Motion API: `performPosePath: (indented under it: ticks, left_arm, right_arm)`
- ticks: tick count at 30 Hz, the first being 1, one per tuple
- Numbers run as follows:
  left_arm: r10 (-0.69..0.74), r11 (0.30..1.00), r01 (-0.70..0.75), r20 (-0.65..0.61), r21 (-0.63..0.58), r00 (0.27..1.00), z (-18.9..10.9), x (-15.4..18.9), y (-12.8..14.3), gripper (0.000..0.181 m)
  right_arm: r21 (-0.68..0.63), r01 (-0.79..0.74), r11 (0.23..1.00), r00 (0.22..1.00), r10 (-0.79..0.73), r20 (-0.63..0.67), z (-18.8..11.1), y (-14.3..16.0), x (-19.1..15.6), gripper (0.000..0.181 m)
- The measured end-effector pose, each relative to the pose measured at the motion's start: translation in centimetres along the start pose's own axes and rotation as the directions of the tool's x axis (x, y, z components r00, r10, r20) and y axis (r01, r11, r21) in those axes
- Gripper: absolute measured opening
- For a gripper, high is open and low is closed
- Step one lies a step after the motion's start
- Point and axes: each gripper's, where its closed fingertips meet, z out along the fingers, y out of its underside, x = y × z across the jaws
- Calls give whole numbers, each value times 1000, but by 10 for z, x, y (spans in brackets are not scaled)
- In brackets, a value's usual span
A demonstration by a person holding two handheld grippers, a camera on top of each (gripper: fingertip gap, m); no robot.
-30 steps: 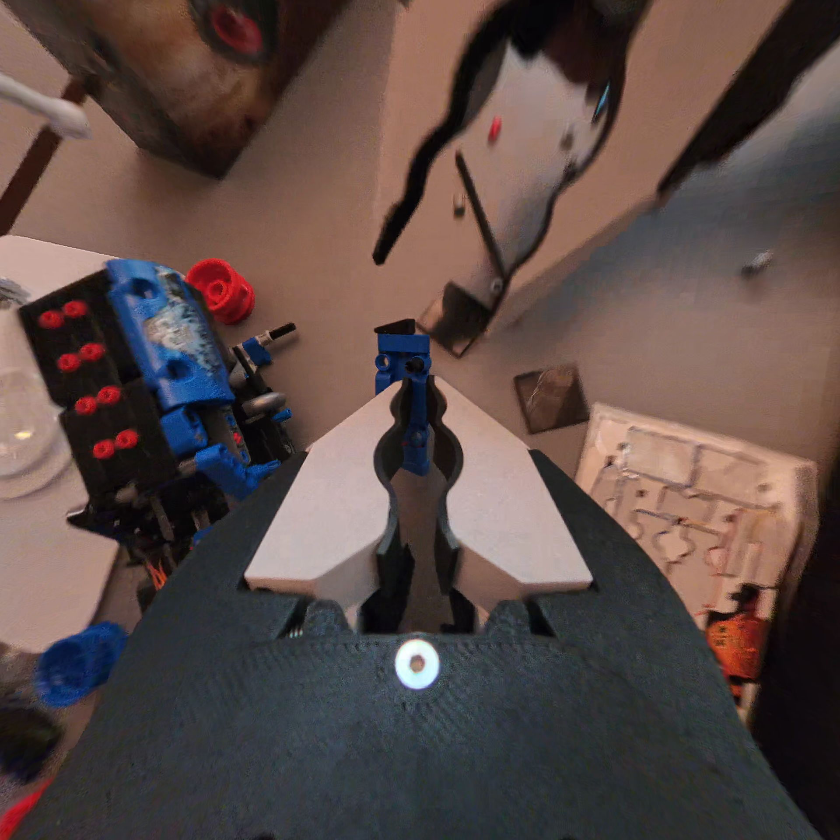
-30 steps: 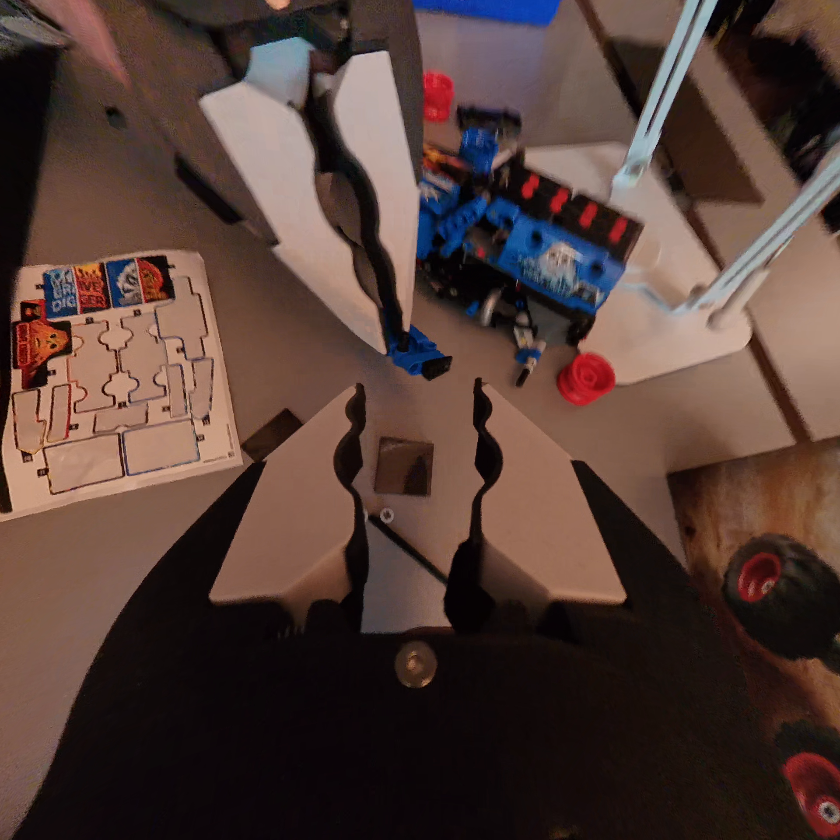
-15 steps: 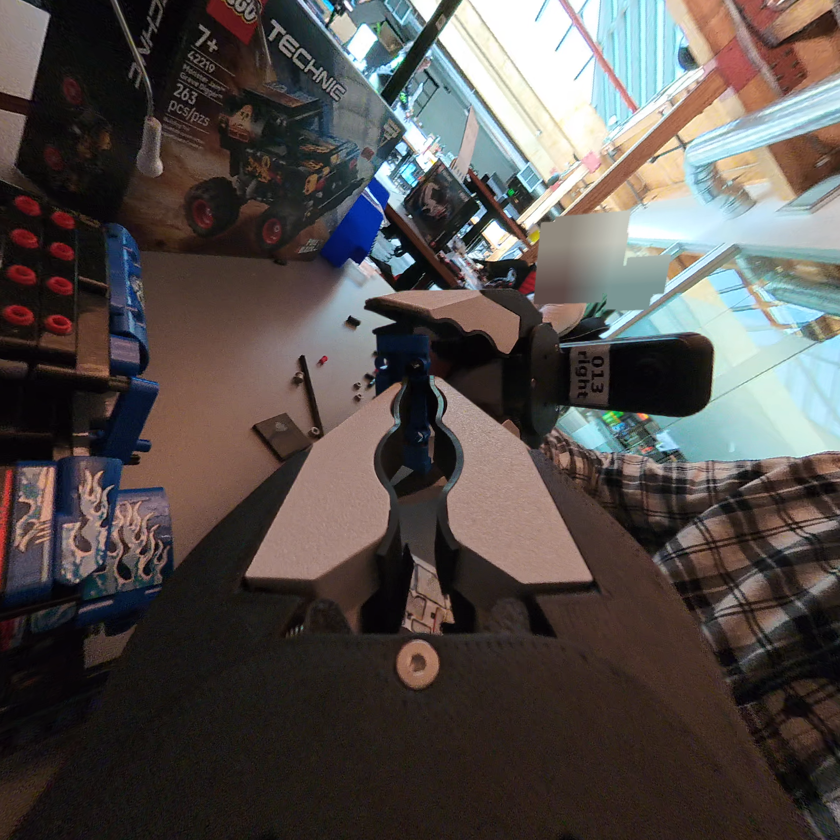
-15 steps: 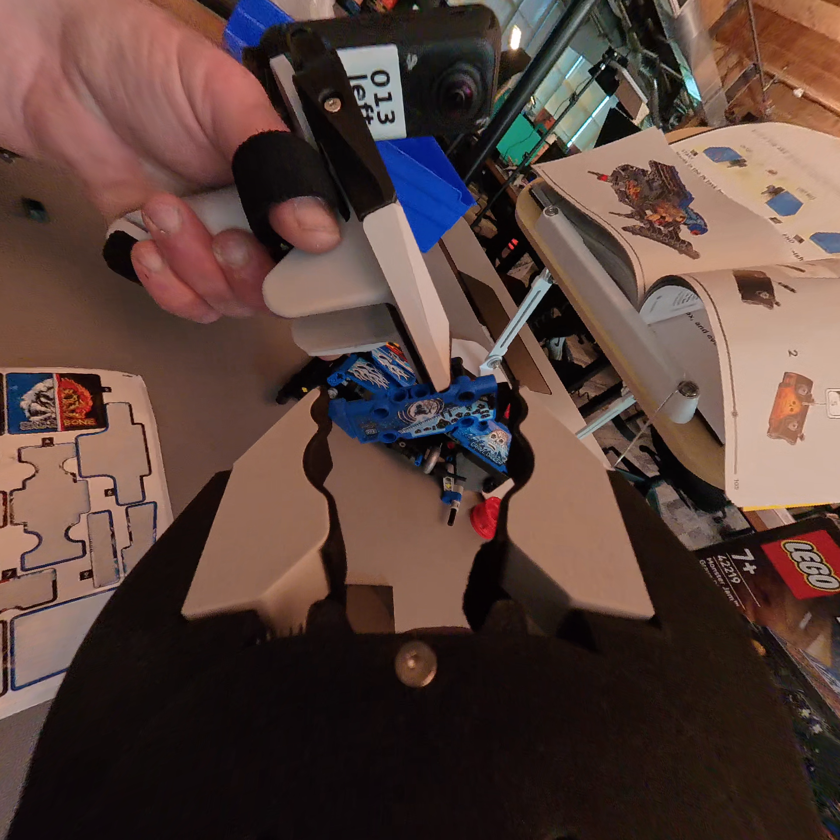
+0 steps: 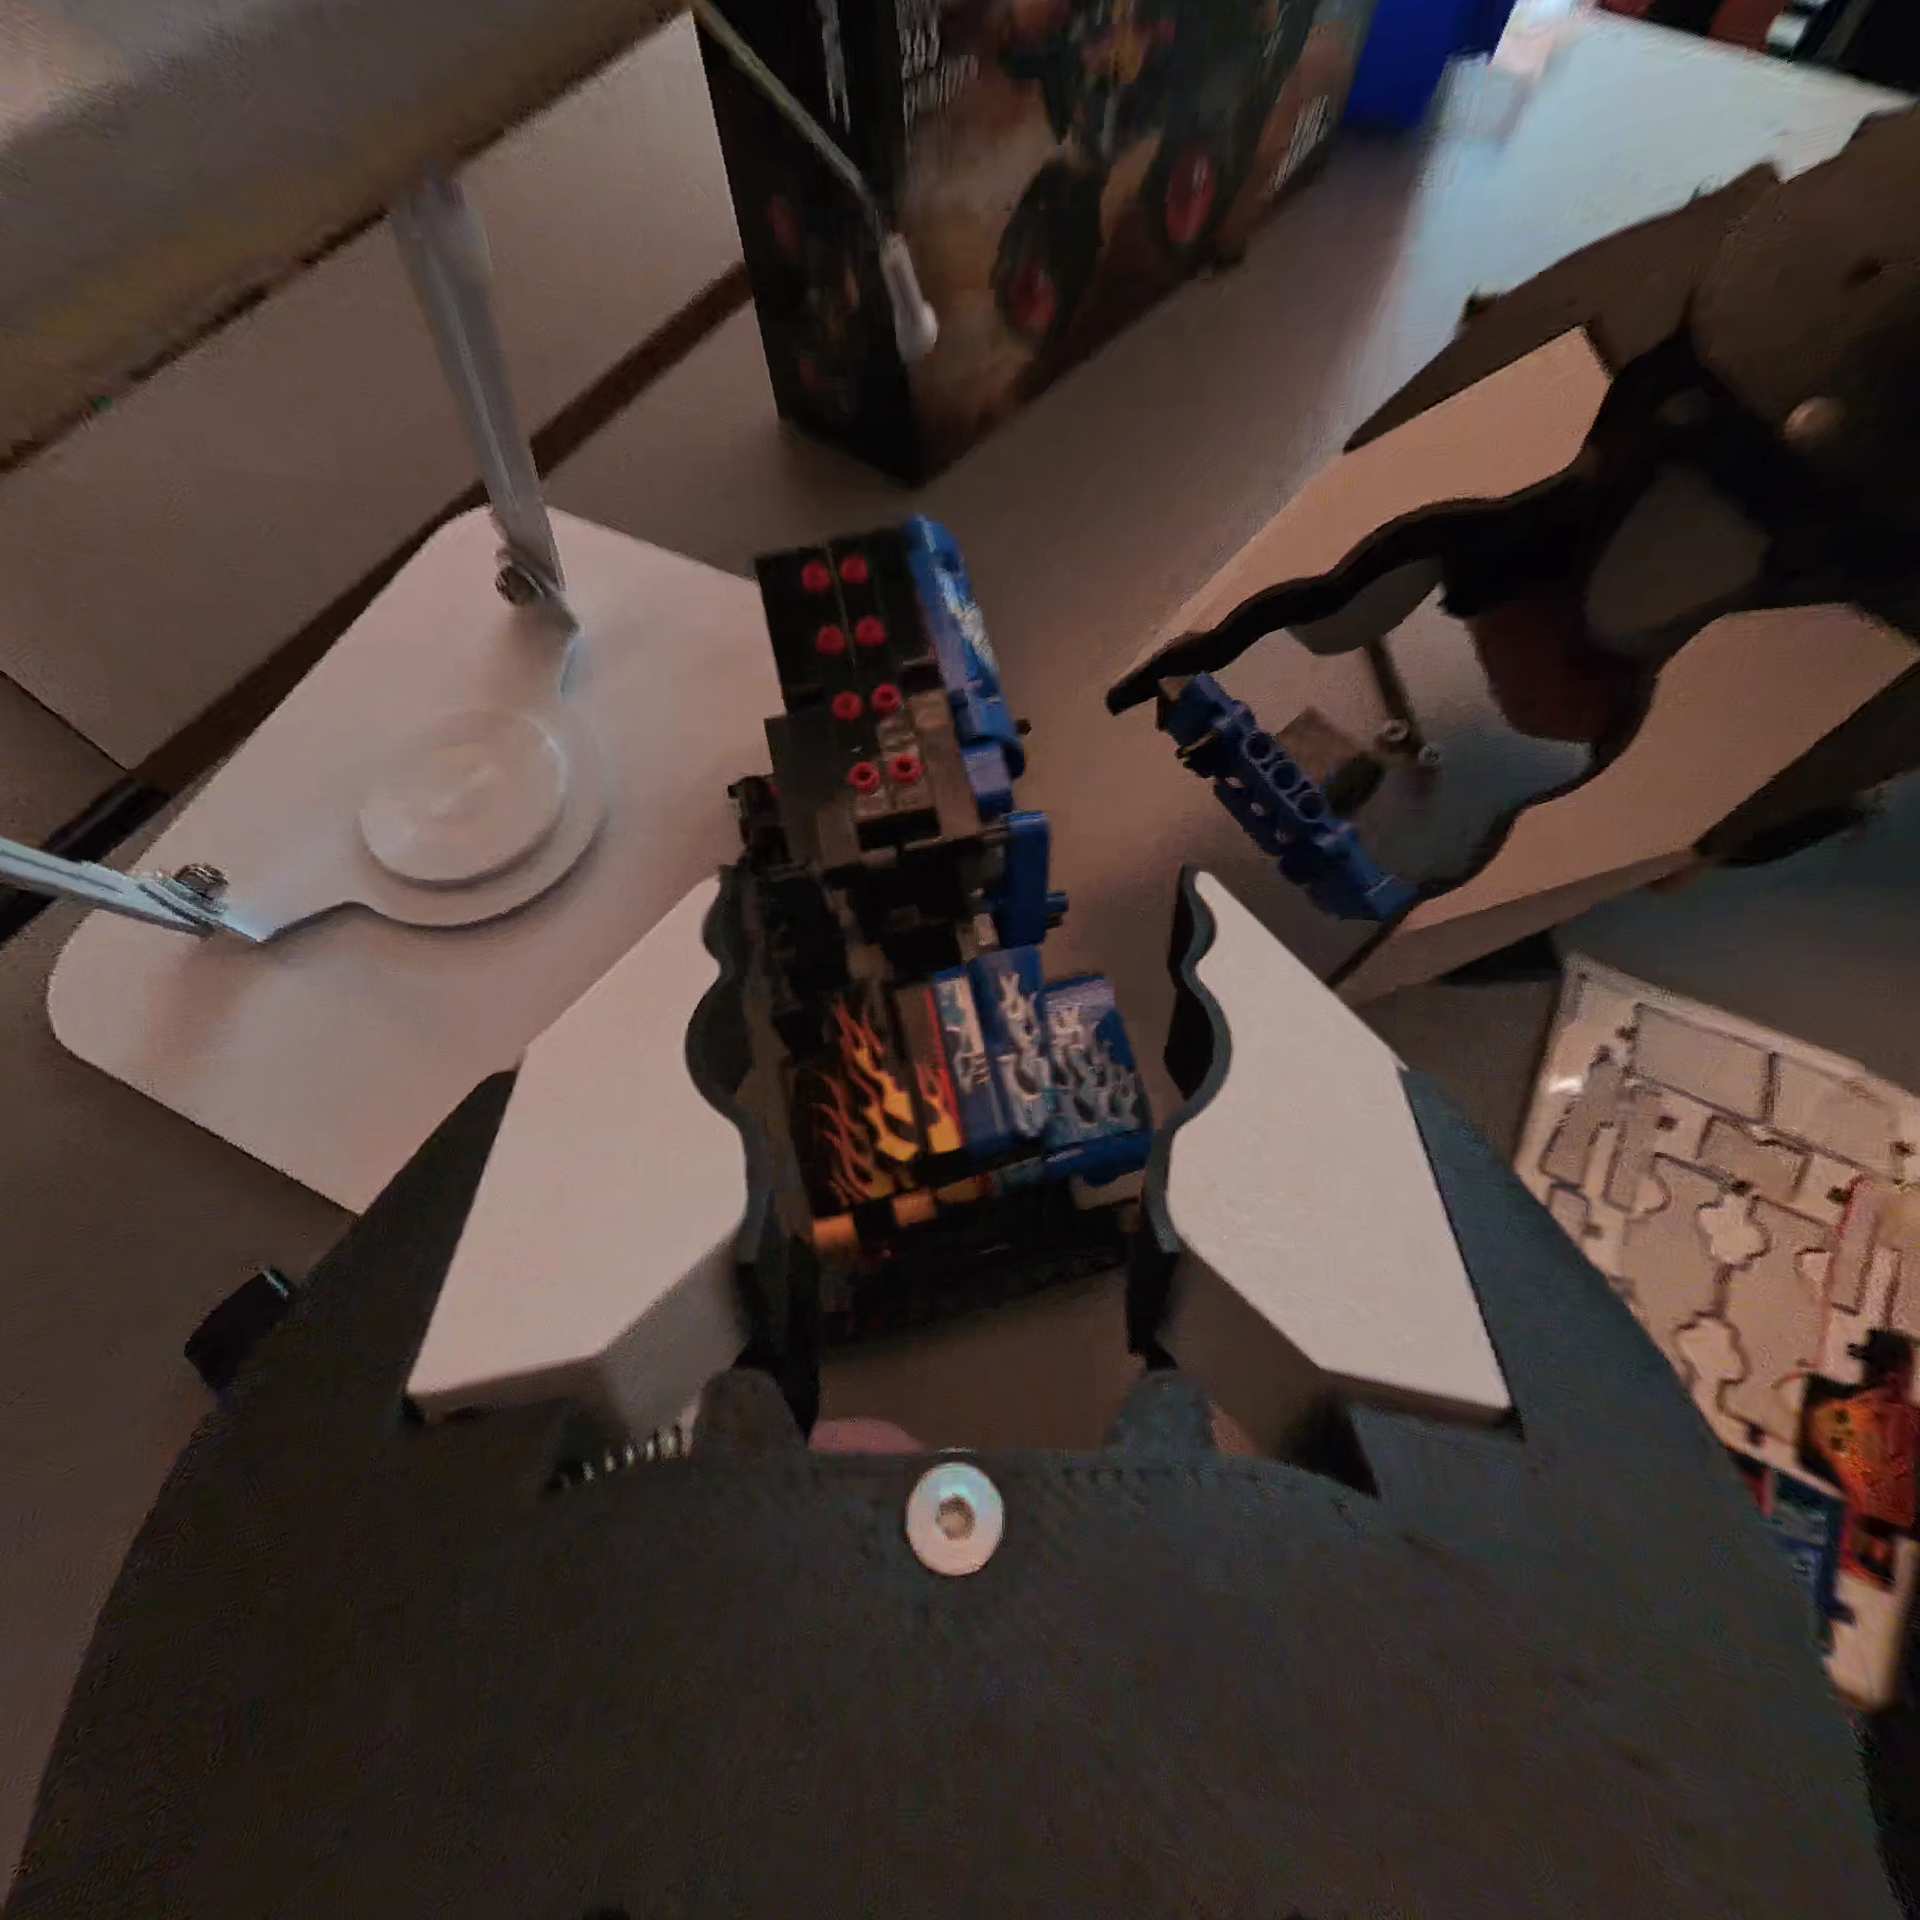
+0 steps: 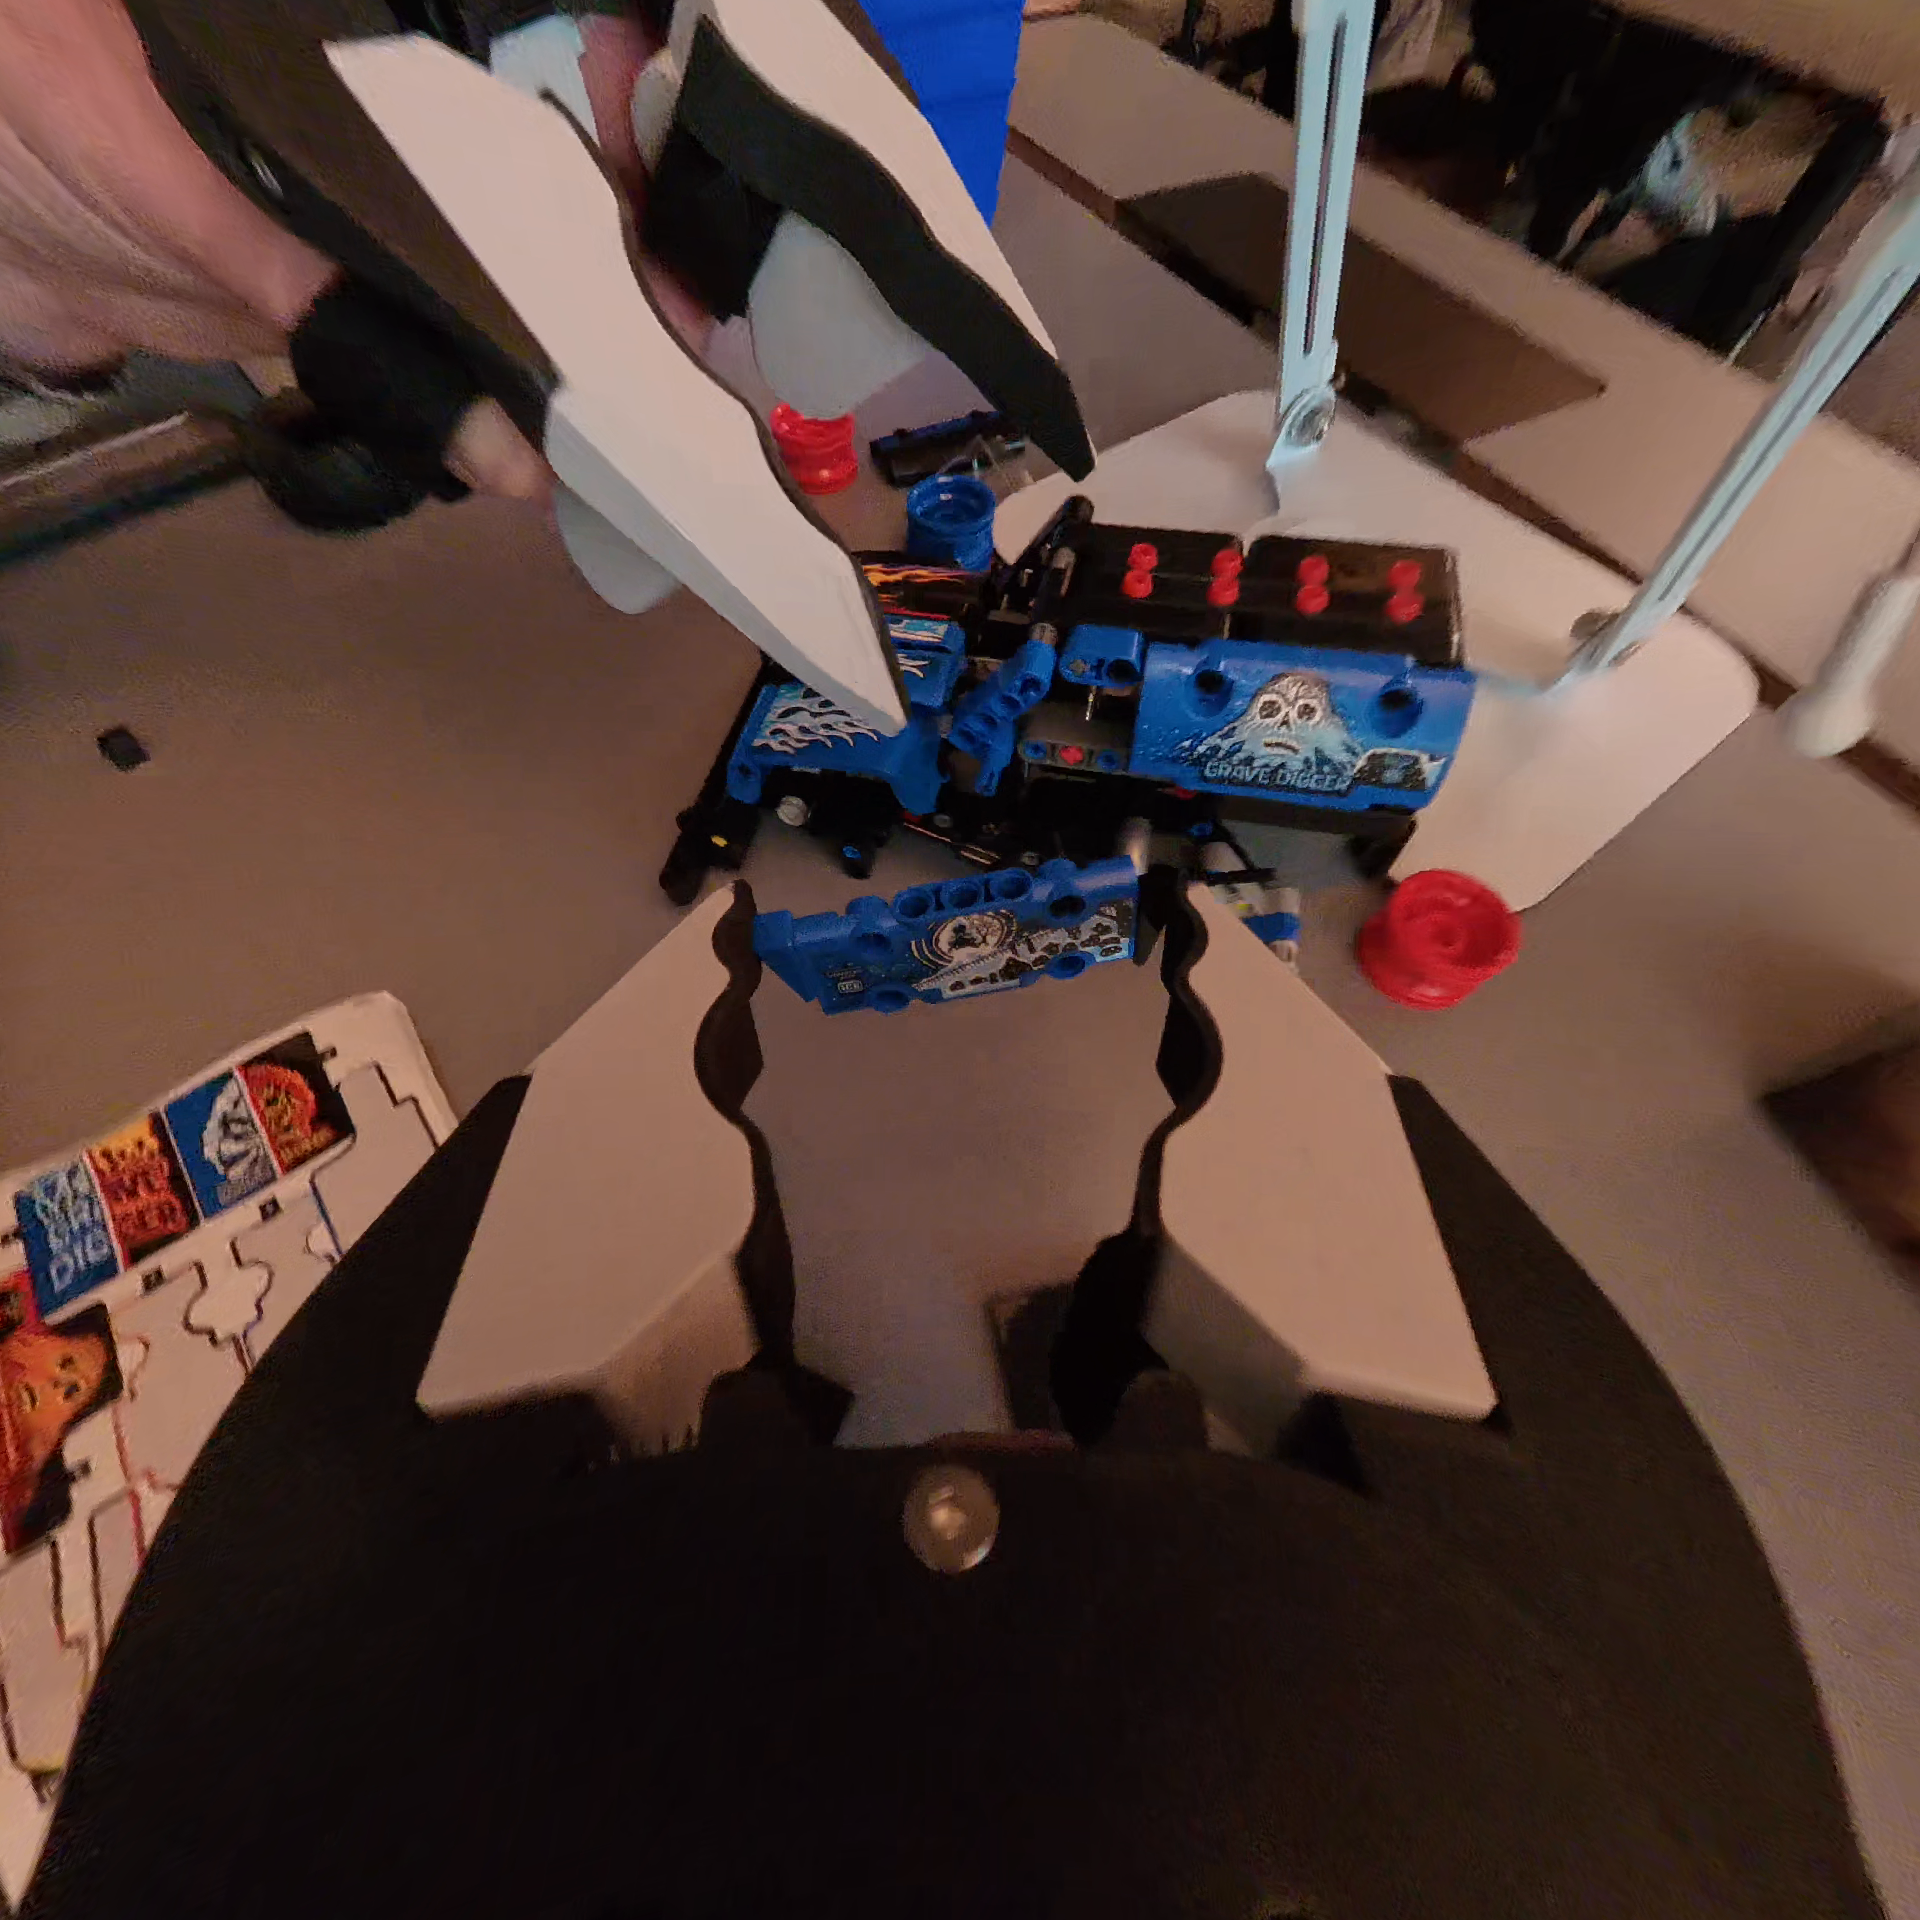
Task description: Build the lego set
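Right gripper (image 6: 951, 935) has its jaws clamped end to end on the blue panel (image 6: 951, 940), just beside the truck (image 6: 1101, 707) on the bench, while the left gripper (image 5: 951, 1049) straddles the hood, jaws apart (probably to steady it), so next comes lining the panel up and pressing it on.

I see the half-built blue-and-black truck (image 6: 1091, 696) lying on its side on the counter, red pins along its black bed, flame stickers on the hood. A blue stickered panel (image 6: 951, 940) sits crosswise between my right jaws, just beside the chassis.
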Motion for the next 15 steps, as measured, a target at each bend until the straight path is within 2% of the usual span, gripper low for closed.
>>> performPosePath:
  ticks: [3,4,7,15]
  left_arm:
    - [-25,998,22,-55,-62,998,16,-11,13,75]
    - [-31,998,27,-71,-61,997,19,-13,14,66]
    - [-71,997,68,-129,-34,989,23,-13,12,66]
    - [-186,981,193,-178,23,966,25,-15,8,66]
  right_arm:
    - [-40,-77,996,997,76,-26,14,5,7,77]
    - [-48,-99,994,995,97,-36,18,7,10,77]
    - [-45,-137,990,989,134,-67,27,9,20,77]
    - [27,-136,990,985,138,-104,34,-5,30,76]
